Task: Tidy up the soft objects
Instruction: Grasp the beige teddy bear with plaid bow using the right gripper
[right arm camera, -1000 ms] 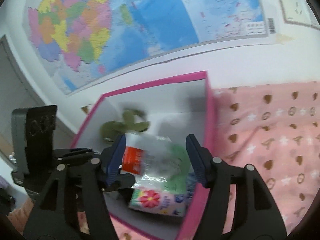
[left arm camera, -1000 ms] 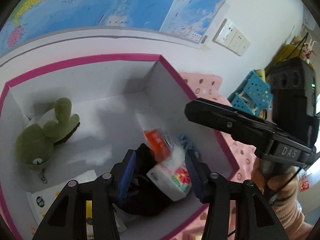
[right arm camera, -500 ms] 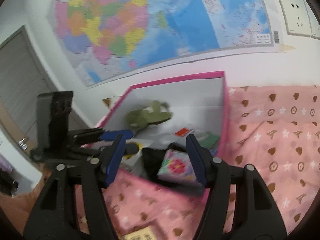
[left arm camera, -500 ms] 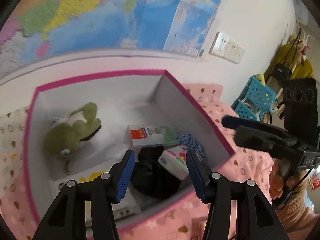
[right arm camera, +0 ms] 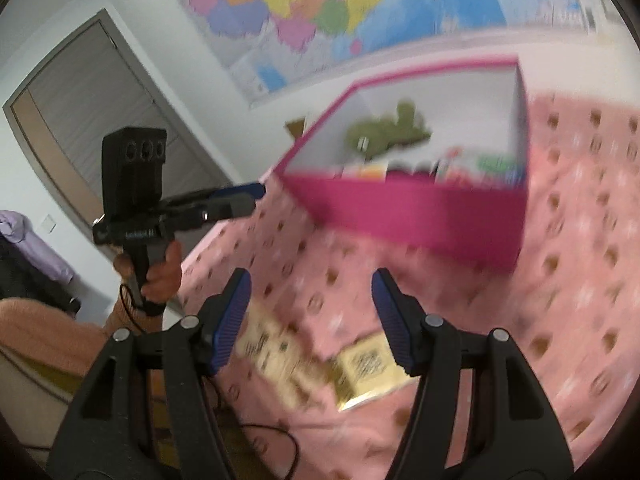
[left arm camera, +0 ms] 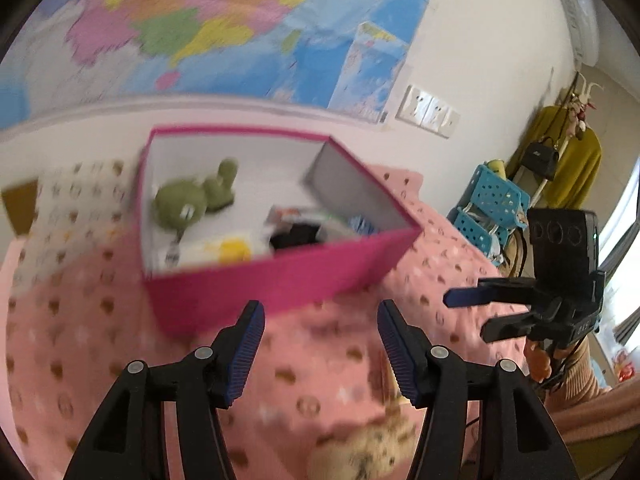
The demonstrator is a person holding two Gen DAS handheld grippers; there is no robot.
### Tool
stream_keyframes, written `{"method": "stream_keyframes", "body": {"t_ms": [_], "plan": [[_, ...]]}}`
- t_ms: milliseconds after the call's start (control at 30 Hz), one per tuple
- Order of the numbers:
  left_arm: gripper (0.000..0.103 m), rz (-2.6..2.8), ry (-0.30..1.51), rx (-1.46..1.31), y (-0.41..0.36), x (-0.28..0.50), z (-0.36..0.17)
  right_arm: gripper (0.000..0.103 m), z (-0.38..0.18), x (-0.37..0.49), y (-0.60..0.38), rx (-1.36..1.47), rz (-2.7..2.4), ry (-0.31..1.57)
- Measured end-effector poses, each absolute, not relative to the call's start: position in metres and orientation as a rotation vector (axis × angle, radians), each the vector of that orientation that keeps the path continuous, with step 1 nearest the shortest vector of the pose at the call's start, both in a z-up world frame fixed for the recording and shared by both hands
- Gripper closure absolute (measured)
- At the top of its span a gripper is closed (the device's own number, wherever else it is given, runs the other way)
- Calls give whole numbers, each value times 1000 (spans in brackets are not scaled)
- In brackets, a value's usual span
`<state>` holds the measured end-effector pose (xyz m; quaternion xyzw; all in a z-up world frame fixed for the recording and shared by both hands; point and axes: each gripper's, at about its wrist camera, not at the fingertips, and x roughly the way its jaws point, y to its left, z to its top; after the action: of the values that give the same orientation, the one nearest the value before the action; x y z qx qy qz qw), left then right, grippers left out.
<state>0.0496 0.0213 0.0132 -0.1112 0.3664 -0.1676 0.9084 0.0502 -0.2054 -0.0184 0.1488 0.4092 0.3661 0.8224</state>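
Note:
A pink box [left arm camera: 264, 280] [right arm camera: 420, 216] sits on the pink patterned bedspread [left arm camera: 80, 340] by the wall. Inside lie a green plush frog [left arm camera: 188, 200] [right arm camera: 384, 130], a black soft item [left arm camera: 298, 236] and several tissue packs [left arm camera: 218, 250]. My left gripper [left arm camera: 320, 344] hovers over the bedspread in front of the box, its jaws opening with nothing between them. My right gripper [right arm camera: 310, 316] is open and empty, also short of the box. A beige spotted soft thing [left arm camera: 372, 452] lies low in the left wrist view. Two yellowish packets [right arm camera: 360, 368] lie on the bedspread below the right gripper.
A large map [left arm camera: 240, 28] hangs on the wall behind the box, with wall sockets [left arm camera: 426, 110] to its right. Blue perforated baskets [left arm camera: 488, 208] and a coat rack stand right. A grey door [right arm camera: 100, 100] is at left. A person's hand [right arm camera: 160, 276] holds the other gripper.
Both grippers pulled back out of the box and now hang over the bedspread in front of it. The tissue packs they hovered over lie in the box. The left jaws stand wider.

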Motion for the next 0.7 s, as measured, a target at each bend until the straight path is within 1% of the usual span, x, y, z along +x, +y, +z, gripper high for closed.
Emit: {"method": "stream_keyframes", "body": {"t_ms": [167, 467, 533, 700], "plan": [[43, -319, 799, -292, 26, 21, -20, 39, -52, 33, -192, 365, 834, 982], [43, -334, 861, -319, 21, -6, -49, 39, -89, 19, -153, 327, 851, 1127], [43, -344, 884, -330, 20, -11, -56, 39, -94, 21, -149, 324, 830, 1137], [45, -363, 921, -336, 16, -21, -68, 39, -94, 29, -142, 345, 808, 1096]]}}
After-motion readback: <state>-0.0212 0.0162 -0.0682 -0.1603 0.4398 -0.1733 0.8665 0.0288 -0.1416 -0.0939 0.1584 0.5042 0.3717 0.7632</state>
